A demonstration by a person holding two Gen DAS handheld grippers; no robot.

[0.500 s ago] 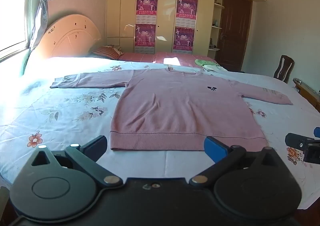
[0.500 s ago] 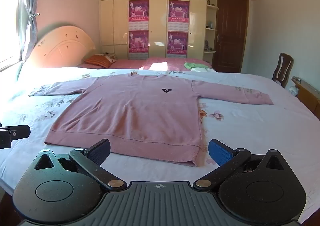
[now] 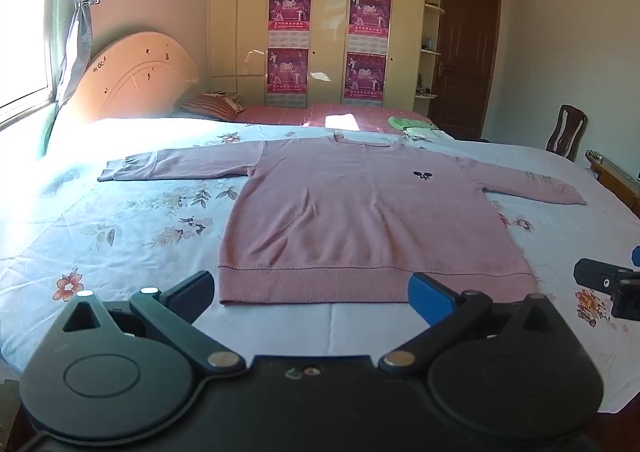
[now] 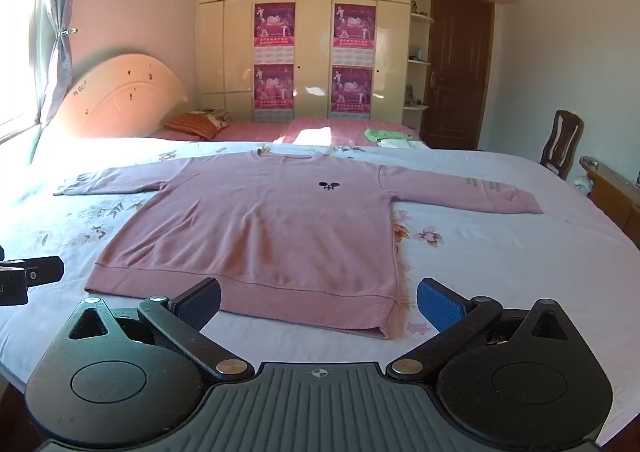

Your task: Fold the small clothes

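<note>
A pink long-sleeved sweater (image 3: 360, 212) lies flat, front up, on the floral bed sheet, sleeves spread to both sides; it also shows in the right wrist view (image 4: 272, 228). My left gripper (image 3: 312, 294) is open and empty, just short of the hem's left half. My right gripper (image 4: 318, 302) is open and empty, just short of the hem's right corner. The right gripper's tip shows at the right edge of the left wrist view (image 3: 608, 284). The left gripper's tip shows at the left edge of the right wrist view (image 4: 28, 278).
The bed (image 3: 120, 228) has a pale floral sheet. A headboard (image 3: 132, 80) stands at the far left. A striped pillow (image 3: 214, 106) and green folded cloth (image 3: 412, 124) lie at the back. A wooden chair (image 3: 566, 132) and wooden furniture (image 3: 616, 176) stand at the right.
Both grippers have edged slightly closer to the sweater's hem. The sweater has not moved.
</note>
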